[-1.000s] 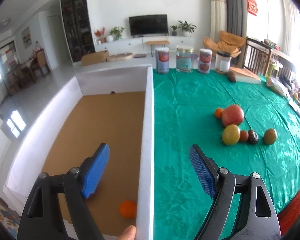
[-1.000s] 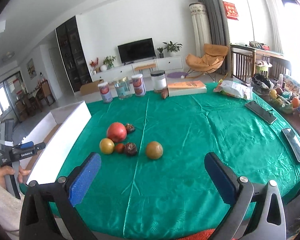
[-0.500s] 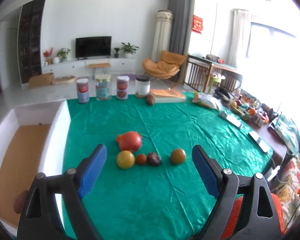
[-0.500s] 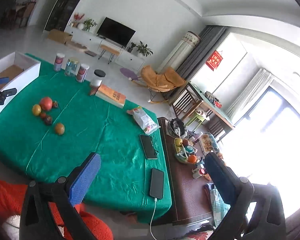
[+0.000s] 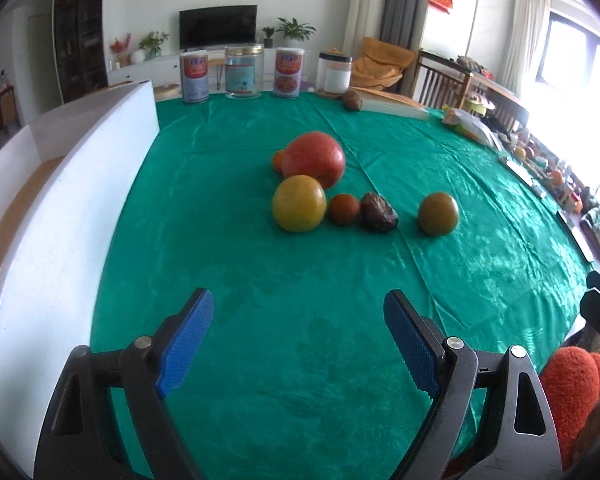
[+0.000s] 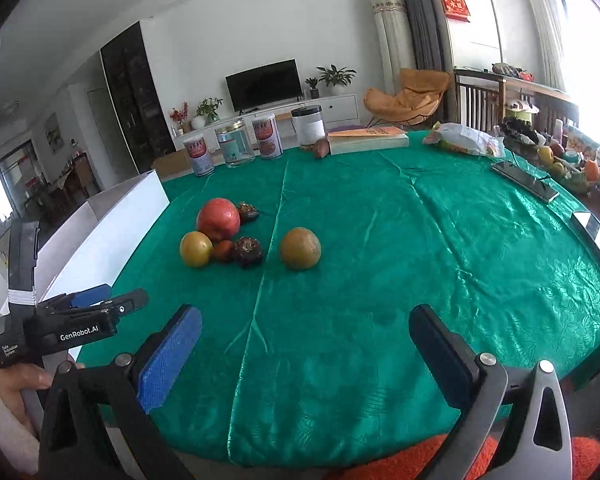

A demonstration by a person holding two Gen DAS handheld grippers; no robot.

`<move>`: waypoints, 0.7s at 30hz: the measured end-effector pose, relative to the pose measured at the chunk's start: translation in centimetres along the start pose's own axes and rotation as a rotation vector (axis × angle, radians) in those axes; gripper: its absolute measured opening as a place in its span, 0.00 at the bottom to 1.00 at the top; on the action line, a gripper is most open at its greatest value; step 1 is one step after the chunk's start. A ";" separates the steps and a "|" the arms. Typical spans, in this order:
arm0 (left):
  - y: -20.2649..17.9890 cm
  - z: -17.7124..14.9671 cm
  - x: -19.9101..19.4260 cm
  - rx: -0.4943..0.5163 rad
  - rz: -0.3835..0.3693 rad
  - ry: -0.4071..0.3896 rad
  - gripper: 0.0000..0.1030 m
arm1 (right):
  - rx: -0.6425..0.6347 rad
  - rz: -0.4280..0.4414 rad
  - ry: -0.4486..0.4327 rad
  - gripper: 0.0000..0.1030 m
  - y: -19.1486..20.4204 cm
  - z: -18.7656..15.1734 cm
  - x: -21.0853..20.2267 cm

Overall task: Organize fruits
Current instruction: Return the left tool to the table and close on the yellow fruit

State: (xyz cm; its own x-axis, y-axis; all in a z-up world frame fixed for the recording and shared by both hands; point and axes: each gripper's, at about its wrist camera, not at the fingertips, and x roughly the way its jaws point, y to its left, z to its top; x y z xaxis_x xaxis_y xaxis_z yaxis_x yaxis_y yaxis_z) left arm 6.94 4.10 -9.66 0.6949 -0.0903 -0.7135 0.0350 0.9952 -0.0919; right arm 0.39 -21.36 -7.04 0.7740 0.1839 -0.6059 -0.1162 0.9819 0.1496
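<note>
Fruits lie in a cluster on the green tablecloth: a big red fruit [image 5: 314, 158], a yellow one [image 5: 299, 203], a small red-brown one [image 5: 343, 209], a dark wrinkled one [image 5: 379, 212] and a green-brown round one [image 5: 438, 208] set apart to the right. A small orange [image 5: 278, 160] peeks out behind the red fruit. My left gripper [image 5: 298, 304] is open and empty, short of the cluster. My right gripper [image 6: 305, 316] is open too, nothing between its fingers, with the green-brown fruit [image 6: 300, 248] ahead. The white box [image 5: 60, 208] stands along the table's left edge.
Tins and jars [image 5: 244, 74] line the far edge, with a book [image 5: 392, 106] beside them. Phones [image 6: 524, 178] and a snack bag [image 6: 464, 140] lie on the right side. An orange fuzzy sleeve [image 5: 568, 392] shows at the near edge. A hand holds the left gripper [image 6: 112, 300] next to the box.
The left gripper has swung from over the box to the right, and has come lower and nearer the fruits. The right gripper swung away to the right, then came back facing the fruits.
</note>
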 end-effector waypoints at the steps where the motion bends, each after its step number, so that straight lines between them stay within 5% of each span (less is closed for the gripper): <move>1: 0.1 0.2 0.7 -0.001 0.005 0.003 0.86 | 0.003 -0.008 0.000 1.00 0.0 -0.1 -0.1; 6: 0.5 1.3 4.6 -0.037 -0.044 0.040 0.86 | 0.029 -0.037 -0.013 1.00 -0.7 0.0 -0.2; 21: 0.7 5.6 10.8 0.085 -0.038 0.093 0.83 | 0.089 -0.022 0.022 1.00 -1.9 0.3 0.7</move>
State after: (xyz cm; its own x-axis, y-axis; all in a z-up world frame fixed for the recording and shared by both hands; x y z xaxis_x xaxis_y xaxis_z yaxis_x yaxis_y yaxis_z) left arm 18.50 4.07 -13.48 0.6221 -0.1275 -0.7725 0.1237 0.9903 -0.0637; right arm 1.34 -23.15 -7.51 0.7616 0.1643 -0.6269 -0.0430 0.9780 0.2041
